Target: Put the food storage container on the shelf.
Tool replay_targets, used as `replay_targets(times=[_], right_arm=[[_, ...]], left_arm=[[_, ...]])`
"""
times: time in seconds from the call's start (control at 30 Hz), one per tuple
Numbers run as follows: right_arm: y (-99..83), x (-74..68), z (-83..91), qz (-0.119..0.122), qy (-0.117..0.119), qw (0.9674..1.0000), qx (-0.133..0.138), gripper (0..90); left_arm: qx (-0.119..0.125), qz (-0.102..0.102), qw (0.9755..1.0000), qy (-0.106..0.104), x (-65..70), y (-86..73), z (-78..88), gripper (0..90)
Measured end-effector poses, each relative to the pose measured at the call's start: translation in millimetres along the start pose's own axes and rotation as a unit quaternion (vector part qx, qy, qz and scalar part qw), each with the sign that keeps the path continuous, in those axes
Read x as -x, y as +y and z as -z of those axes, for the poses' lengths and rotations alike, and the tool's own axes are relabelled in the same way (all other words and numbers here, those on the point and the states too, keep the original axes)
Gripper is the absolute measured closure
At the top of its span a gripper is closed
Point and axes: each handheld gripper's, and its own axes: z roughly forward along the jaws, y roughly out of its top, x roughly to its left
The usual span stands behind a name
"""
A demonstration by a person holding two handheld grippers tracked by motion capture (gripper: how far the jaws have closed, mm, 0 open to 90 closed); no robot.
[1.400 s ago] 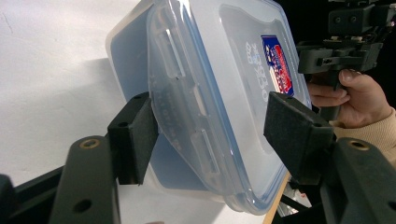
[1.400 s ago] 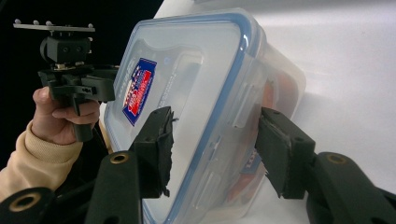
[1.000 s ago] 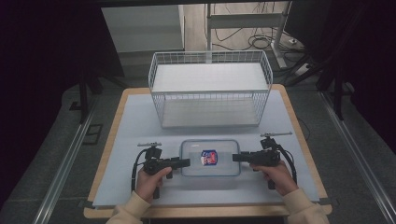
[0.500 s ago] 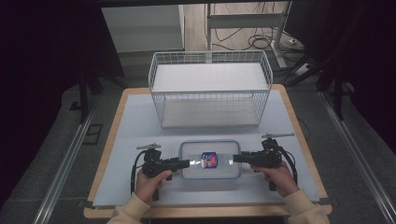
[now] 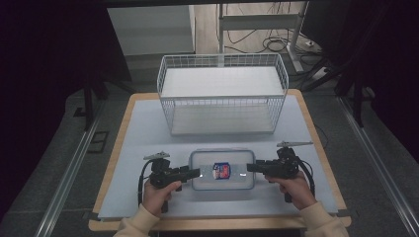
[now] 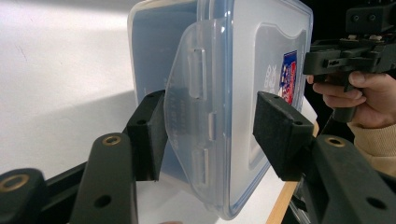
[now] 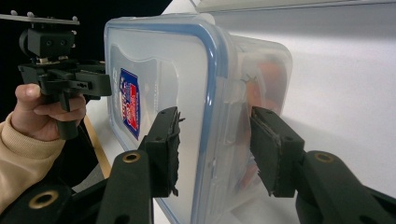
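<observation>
So the thing being worked on is a clear plastic container with a blue-trimmed snap-on lid and a small red-and-blue sticker on top; through the side you can make out something orange-red inside, can't tell what. It sits flat on the pale mat on the desk, near the front edge and about centered, lid up, with its long axis running left to right. The left hand-held gripper is at its left short end, and its jaws have just been closing; in the left gripper view one pad touches the flipped-out latch flap, while the other pad looks a bit off the lid. The right hand-held gripper is at the right short end, jaws half spread around the lid rim and the latch there, not visibly squeezing. Farther back on the desk stands a white wire basket, well apart from the container, with nothing between them. Beyond the desk, cables lie on the floor.
</observation>
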Motion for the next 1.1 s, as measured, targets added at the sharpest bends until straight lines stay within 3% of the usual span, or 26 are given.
replay_targets(times=[0.3,0.73,0.9,1.1], right_arm=[[-0.2,-2.4,0.4,0.011,-0.005,0.9999,0.003,53.7],[9.1,-9.5,4.8,0.022,-0.002,0.9996,0.017,53.7],[18.5,-12.7,7.9,0.031,-0.002,0.9992,0.025,53.8],[36.9,-16.0,14.0,0.038,-0.003,0.9984,0.041,53.7]], left_arm=[[-0.001,-0.009,0.9999,0.010,4.9,2.3,1.9,46.1],[0.014,-0.019,0.9997,0.007,10.5,13.4,9.6,46.8],[0.018,-0.024,0.9995,0.007,12.7,20.5,11.7,46.9],[0.031,-0.041,0.9987,0.007,20.5,46.2,16.1,46.9]])
